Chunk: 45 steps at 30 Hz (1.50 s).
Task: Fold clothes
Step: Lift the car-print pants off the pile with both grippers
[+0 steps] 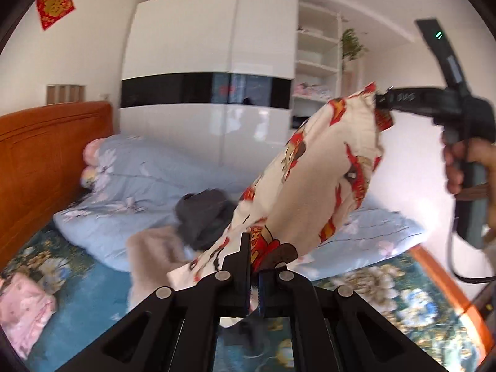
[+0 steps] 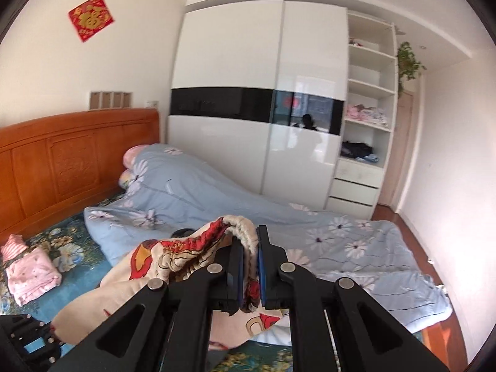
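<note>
Bed [image 2: 356,248] below both sets of fingers. Garment [image 1: 322,167], printed and fleece-lined, hangs in the air between them: soft, light, limp, likely to sag wherever unsupported. Left gripper [image 1: 253,274] and right gripper [image 2: 249,266] each clench an edge; hems or corners suit gripping best.

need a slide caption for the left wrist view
Left tool and right tool each grip one end of a cartoon-print garment, holding it up above the bed.

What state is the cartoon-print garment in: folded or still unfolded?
Unfolded. The garment hangs bunched in the air above the bed, pinched by the left gripper and the right gripper.
</note>
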Motion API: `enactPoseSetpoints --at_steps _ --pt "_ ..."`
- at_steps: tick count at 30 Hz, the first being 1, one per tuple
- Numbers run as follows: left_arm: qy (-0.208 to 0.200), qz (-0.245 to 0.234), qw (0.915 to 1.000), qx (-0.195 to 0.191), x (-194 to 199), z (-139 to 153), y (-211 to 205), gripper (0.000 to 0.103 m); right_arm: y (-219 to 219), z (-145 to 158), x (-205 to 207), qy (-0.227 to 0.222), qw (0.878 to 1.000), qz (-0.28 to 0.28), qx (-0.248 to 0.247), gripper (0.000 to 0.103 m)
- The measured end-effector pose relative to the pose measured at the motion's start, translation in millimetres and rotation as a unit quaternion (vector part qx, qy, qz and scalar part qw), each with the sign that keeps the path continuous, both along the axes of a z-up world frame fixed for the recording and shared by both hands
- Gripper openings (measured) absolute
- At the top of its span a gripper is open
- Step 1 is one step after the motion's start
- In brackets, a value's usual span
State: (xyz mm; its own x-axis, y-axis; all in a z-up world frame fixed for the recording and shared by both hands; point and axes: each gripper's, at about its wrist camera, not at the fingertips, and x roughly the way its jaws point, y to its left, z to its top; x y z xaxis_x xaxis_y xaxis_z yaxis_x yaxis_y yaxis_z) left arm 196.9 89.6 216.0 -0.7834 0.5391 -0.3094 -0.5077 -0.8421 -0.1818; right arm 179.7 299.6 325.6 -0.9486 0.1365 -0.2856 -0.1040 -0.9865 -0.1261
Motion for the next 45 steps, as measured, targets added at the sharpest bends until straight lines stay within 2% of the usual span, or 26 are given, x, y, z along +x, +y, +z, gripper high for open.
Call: enactPoseSetpoints --at_steps 2,5,8,11,13,14,16,17,18,20,21,24,26,29,30,36,39,41,45 --pt "0.009 -0.040 0.9985 0.038 14 21 -5 0.003 23 32 28 0.035 0.999 -0.036 0.018 0.008" --pt "0.021 -0.093 0.9912 0.092 35 52 -16 0.003 28 90 68 0.093 0.991 -0.059 0.075 0.008" --pt "0.033 -0.146 0.9779 0.147 55 82 -28 0.003 11 144 93 0.151 0.982 -0.045 0.108 0.008" --pt "0.044 -0.197 0.9587 0.200 76 112 -39 0.003 -28 169 87 0.161 0.978 0.006 0.131 0.008" --pt "0.035 -0.156 0.9682 0.192 76 99 -65 0.003 -61 155 62 0.128 0.979 0.047 0.153 0.008" --pt "0.012 -0.123 0.9749 0.185 71 81 -80 0.003 -78 146 48 0.107 0.978 0.068 0.164 0.008" --pt "-0.041 -0.054 0.9835 0.168 59 41 -113 0.003 -112 99 14 0.050 0.977 0.108 0.178 0.008" --pt "-0.075 -0.013 0.9855 0.152 53 16 -127 0.003 -128 72 -4 0.019 0.974 0.128 0.183 0.008" --pt "-0.115 0.022 0.9835 0.138 48 -13 -140 0.003 -144 39 -21 -0.016 0.972 0.146 0.185 0.008" --pt "-0.195 0.091 0.9702 0.111 39 -74 -166 0.003 -173 -38 -52 -0.095 0.963 0.177 0.179 0.008" --pt "-0.234 0.125 0.9592 0.097 35 -104 -178 0.003 -188 -79 -66 -0.136 0.957 0.190 0.173 0.008" --pt "-0.313 0.183 0.9271 0.095 43 -168 -206 0.003 -235 -195 -89 -0.246 0.929 0.219 0.168 0.008" --pt "-0.361 0.220 0.9011 0.095 49 -209 -224 0.003 -266 -224 -94 -0.268 0.917 0.235 0.178 0.008" --pt "-0.432 0.273 0.8547 0.095 59 -270 -250 0.003 -313 -251 -100 -0.284 0.903 0.258 0.194 0.008" --pt "-0.435 0.285 0.8486 0.097 60 -276 -258 0.003 -329 -260 -102 -0.289 0.898 0.266 0.199 0.008" --pt "-0.424 0.351 0.8272 0.115 58 -279 -309 0.003 -424 -314 -114 -0.321 0.865 0.311 0.229 0.008" --pt "-0.423 0.377 0.8139 0.131 53 -284 -337 0.003 -473 -323 -122 -0.324 0.854 0.326 0.243 0.008" --pt "-0.427 0.393 0.8027 0.137 48 -289 -354 0.003 -505 -331 -127 -0.330 0.847 0.332 0.252 0.008" --pt "-0.455 0.412 0.7738 0.157 37 -308 -387 0.003 -546 -371 -137 -0.374 0.830 0.326 0.254 0.008"
